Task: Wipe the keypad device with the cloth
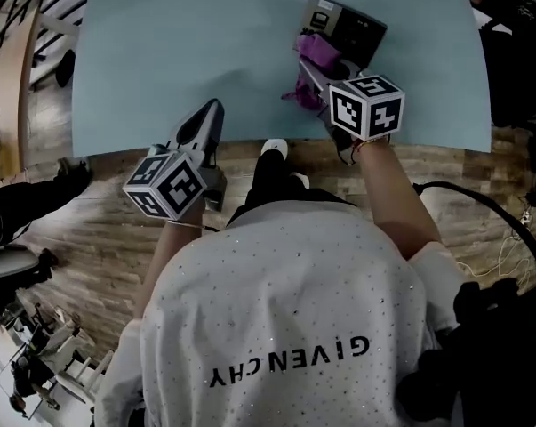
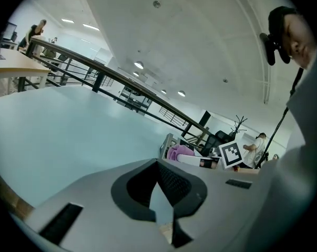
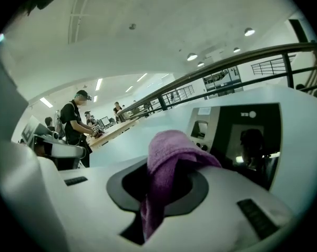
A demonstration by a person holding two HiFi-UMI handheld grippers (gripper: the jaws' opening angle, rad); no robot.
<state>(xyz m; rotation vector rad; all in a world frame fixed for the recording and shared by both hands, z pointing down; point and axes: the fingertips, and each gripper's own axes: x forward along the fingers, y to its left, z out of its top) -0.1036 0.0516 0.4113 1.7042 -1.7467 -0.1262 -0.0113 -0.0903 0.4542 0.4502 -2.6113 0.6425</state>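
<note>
On the table [image 1: 161, 60] the keypad device [image 1: 355, 27] lies askew; right gripper [image 1: 310, 71] clamps cloth [image 3: 166, 151], left gripper [image 1: 214, 109] closed, empty.

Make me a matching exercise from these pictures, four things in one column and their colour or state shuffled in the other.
Things:
1. cloth
2. device
3. left gripper
4. table

Colour or state:
A. light blue
B. shut, nothing in its fingers
C. purple
D. black and grey

Pairs: 1-C, 2-D, 3-B, 4-A
</note>
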